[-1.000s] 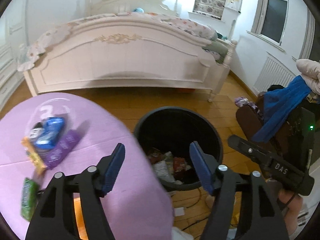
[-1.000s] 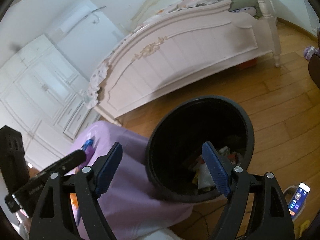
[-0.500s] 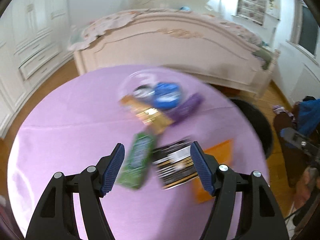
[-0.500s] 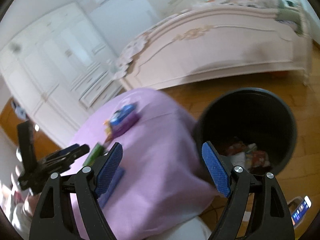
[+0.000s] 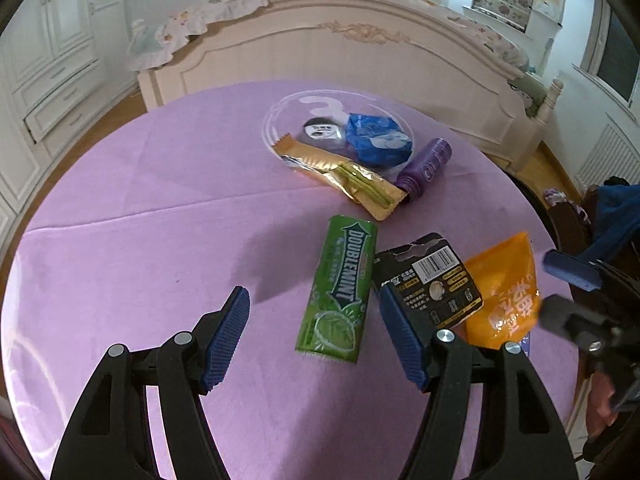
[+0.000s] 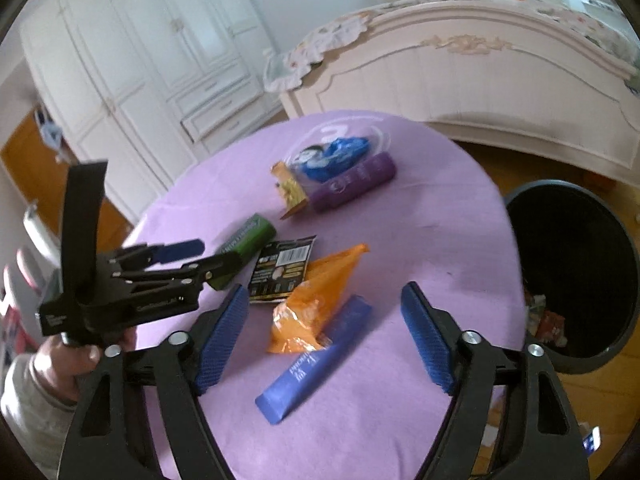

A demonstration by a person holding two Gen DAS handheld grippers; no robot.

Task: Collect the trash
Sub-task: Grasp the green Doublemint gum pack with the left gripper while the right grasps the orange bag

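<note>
**Both claws over the litter**

The left claw (image 5: 314, 330) hangs above the gum pack (image 5: 338, 292) on the purple counter (image 5: 160, 200), closing, nothing gripped. The right claw (image 6: 322, 334) closes around the orange bag (image 6: 316, 300) and blue tube (image 6: 316, 364), untouched. The bin (image 6: 580, 272) stands beside the counter.

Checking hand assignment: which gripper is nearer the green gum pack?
Left. The left gripper frames the gum pack, jaws closing without touching. The right gripper hangs over the orange pouch, farther off.
</note>
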